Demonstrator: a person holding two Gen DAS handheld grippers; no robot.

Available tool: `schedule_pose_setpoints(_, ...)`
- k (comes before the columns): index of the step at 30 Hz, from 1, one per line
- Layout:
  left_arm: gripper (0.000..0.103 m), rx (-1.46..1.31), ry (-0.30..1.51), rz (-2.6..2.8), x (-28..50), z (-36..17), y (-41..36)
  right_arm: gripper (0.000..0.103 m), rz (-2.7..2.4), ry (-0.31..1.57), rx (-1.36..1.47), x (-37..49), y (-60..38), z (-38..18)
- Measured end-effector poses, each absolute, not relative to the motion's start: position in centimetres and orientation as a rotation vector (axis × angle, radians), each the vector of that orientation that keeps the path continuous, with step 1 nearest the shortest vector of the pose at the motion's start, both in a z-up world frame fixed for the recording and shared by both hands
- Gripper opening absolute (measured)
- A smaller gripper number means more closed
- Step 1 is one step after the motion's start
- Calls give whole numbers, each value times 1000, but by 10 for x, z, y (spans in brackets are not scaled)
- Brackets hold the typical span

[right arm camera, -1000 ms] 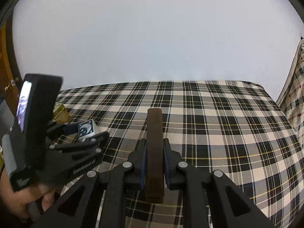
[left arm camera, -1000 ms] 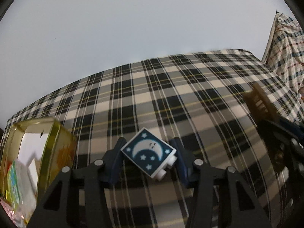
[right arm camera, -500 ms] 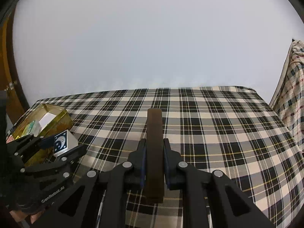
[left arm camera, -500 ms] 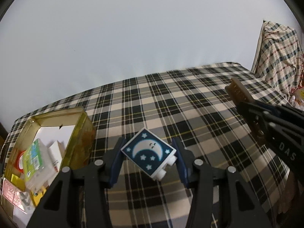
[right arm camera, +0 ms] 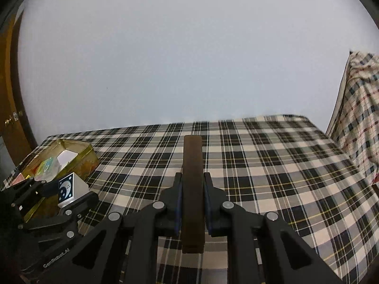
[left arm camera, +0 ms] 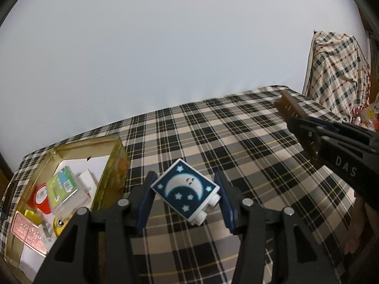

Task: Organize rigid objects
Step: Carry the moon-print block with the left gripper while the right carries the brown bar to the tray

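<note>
As before, moon block (left arm camera: 185, 188) gripped.

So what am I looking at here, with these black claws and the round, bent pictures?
No robot: a person holds a two-finger claw in each hand, each with a wide-angle camera looking along its fingers. One picture comes from the left gripper, clamped on a white block with a moon picture. The other comes from the right gripper, shut on a flat brown bar. Both hang over a checked cloth. At the left stands an open gold tin holding small packets and boxes.
</note>
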State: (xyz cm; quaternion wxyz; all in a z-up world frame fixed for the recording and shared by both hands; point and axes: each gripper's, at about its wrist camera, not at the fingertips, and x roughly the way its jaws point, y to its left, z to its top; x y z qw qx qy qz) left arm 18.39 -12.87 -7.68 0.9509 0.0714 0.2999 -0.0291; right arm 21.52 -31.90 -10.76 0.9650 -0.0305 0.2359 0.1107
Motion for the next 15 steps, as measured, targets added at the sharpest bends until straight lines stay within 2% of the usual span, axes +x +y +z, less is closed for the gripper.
schedule_pose_setpoints(15,49,155,527,-50,146,-69,-115,17,246,386,-122,178,-285,-105)
